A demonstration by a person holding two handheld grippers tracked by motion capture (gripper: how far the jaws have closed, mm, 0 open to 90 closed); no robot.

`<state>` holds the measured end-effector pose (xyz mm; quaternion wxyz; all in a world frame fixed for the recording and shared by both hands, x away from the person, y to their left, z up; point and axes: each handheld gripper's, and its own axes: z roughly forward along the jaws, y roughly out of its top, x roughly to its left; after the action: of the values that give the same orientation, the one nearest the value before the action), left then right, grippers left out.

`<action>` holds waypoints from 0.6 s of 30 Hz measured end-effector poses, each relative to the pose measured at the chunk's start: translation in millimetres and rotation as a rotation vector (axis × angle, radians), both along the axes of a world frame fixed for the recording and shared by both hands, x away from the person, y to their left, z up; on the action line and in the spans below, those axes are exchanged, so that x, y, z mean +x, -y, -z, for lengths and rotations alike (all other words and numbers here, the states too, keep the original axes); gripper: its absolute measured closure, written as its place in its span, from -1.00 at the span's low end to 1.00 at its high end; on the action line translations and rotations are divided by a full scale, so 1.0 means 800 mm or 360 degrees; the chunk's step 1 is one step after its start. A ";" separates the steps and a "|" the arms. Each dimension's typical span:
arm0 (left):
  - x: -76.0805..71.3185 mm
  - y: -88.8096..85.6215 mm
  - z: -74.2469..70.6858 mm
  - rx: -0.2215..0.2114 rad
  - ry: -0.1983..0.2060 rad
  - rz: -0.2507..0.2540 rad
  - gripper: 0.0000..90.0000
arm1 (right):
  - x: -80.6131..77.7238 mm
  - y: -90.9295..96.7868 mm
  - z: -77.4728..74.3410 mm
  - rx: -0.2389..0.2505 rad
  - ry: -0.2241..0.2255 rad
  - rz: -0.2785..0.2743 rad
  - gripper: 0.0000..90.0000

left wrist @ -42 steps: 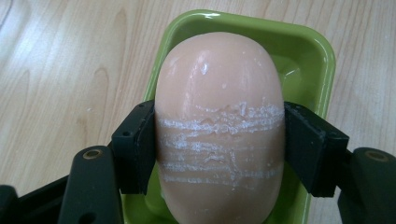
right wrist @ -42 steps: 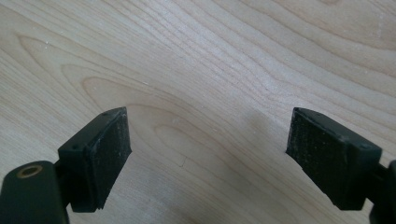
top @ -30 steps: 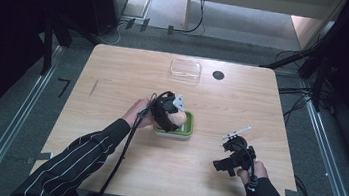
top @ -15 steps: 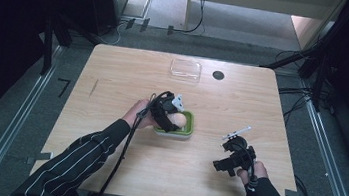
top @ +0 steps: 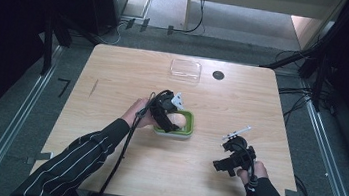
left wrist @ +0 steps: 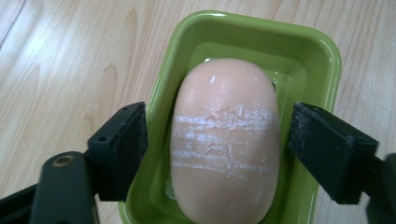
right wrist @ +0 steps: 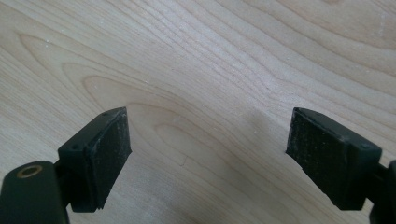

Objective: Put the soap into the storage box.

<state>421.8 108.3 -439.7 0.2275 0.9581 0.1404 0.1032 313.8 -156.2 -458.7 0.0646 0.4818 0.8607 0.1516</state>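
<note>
High view, clear lid (top: 185, 69) beyond green dish (top: 186, 129)

table (top: 115, 75): light wood | floor (top: 15, 108): grey | surroundings: dark

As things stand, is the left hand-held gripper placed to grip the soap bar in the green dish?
Probably yes. The left hand-held gripper is open with a jaw on each side of the soap bar, which lies uncovered in the green dish. One jaw seems to sit outside the dish wall, which might interfere.

Peach soap (left wrist: 226, 140), green dish (left wrist: 322, 51)
</note>
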 end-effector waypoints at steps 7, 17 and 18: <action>-0.003 -0.003 -0.007 -0.0006 0.0010 -0.0047 -0.75 | -0.001 0.000 -0.001 -0.0002 0.0000 0.0005 -0.69; -0.008 -0.009 -0.020 0.0002 -0.0030 -0.0134 -0.96 | -0.001 0.000 -0.001 0.0000 0.0004 -0.0001 -0.69; -0.009 -0.010 -0.021 0.0007 -0.0030 -0.0145 -0.96 | -0.001 0.001 -0.001 0.0001 0.0004 -0.0002 -0.69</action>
<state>414.4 116.3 -422.5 0.2190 0.9521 0.1859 0.1046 313.2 -156.6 -457.7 0.0653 0.4811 0.8609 0.1525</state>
